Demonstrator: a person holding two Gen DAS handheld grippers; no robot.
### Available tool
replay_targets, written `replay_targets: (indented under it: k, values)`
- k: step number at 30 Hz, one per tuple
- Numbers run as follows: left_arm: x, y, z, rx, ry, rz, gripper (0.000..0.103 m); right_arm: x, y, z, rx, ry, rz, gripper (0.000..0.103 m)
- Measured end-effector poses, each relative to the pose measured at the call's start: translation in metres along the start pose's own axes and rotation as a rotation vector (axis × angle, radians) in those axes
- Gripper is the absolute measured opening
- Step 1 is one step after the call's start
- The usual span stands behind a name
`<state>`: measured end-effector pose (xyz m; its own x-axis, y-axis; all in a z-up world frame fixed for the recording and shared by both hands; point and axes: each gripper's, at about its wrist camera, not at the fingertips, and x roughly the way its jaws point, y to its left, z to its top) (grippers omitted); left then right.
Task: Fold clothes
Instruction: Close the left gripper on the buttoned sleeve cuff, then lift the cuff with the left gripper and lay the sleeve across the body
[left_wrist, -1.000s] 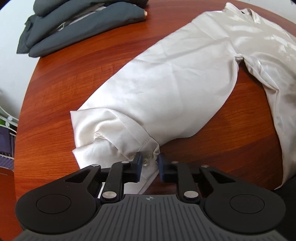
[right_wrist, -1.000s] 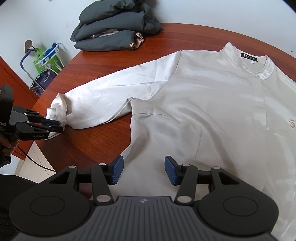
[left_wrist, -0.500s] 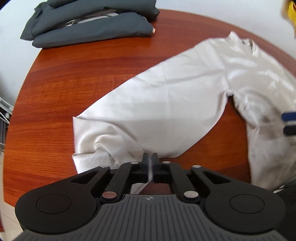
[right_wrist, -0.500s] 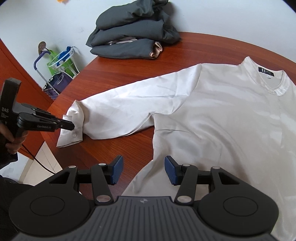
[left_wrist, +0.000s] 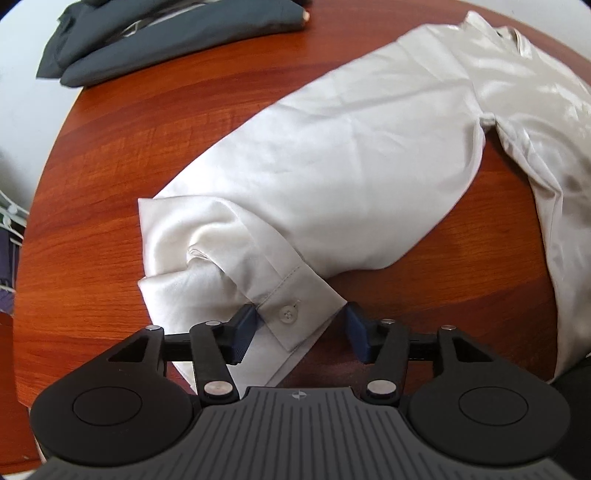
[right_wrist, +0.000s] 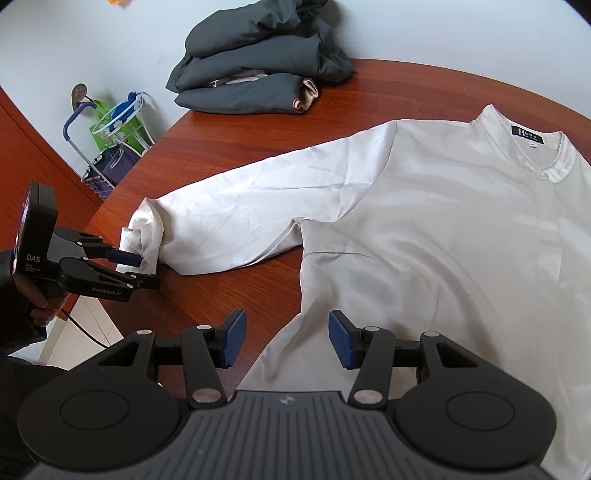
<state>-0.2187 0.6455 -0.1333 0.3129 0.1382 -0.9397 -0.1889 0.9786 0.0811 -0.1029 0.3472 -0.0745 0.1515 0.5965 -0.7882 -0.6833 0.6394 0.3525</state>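
Note:
A white satin shirt (right_wrist: 443, 229) lies face up on the round wooden table (right_wrist: 229, 147), its collar at the far right. One long sleeve (left_wrist: 332, 166) stretches toward the table's left edge and ends in a buttoned cuff (left_wrist: 291, 314). My left gripper (left_wrist: 299, 332) is open, its blue pads on either side of the cuff; it also shows in the right wrist view (right_wrist: 142, 271). My right gripper (right_wrist: 283, 338) is open and empty over the shirt's lower side edge.
A stack of folded dark grey clothes (right_wrist: 258, 77) sits at the table's far side, also in the left wrist view (left_wrist: 166, 40). A wire trolley with bags (right_wrist: 110, 147) stands on the floor beyond the left edge. A wooden cabinet (right_wrist: 37, 155) is at the left.
My left gripper was shut half a second ago and is now open around the cuff. The right gripper has shifted a little; its jaws stay open.

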Motion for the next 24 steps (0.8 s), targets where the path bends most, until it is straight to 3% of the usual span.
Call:
replay_targets:
  k: [1,3,4,6,13,21,24]
  values:
    - [-0.001,0.001,0.000,-0.002,-0.007,0.008,0.044,0.000,0.000,0.000,0.000,-0.001,0.000,0.056]
    - [-0.002,0.001,0.000,-0.001,-0.007,0.038,0.012,0.000,0.000,0.000,-0.001,-0.003,0.000,0.056]
    - [-0.003,0.004,0.001,-0.017,-0.005,0.037,0.010,0.000,0.001,0.001,-0.002,-0.004,0.001,0.056]
    - [-0.007,0.011,0.003,-0.071,-0.006,0.013,0.010,0.000,0.002,0.002,-0.005,-0.010,0.008,0.056]
    - [-0.057,0.019,0.027,-0.264,-0.106,-0.189,0.009,0.001,0.022,0.020,-0.037,-0.050,0.111,0.056]
    - [-0.096,-0.005,0.066,-0.345,-0.200,-0.304,0.009,0.001,0.054,0.037,-0.110,-0.094,0.186,0.056]
    - [-0.102,-0.022,0.083,-0.348,-0.224,-0.329,0.009,0.002,0.053,0.039,-0.100,-0.108,0.174,0.056]
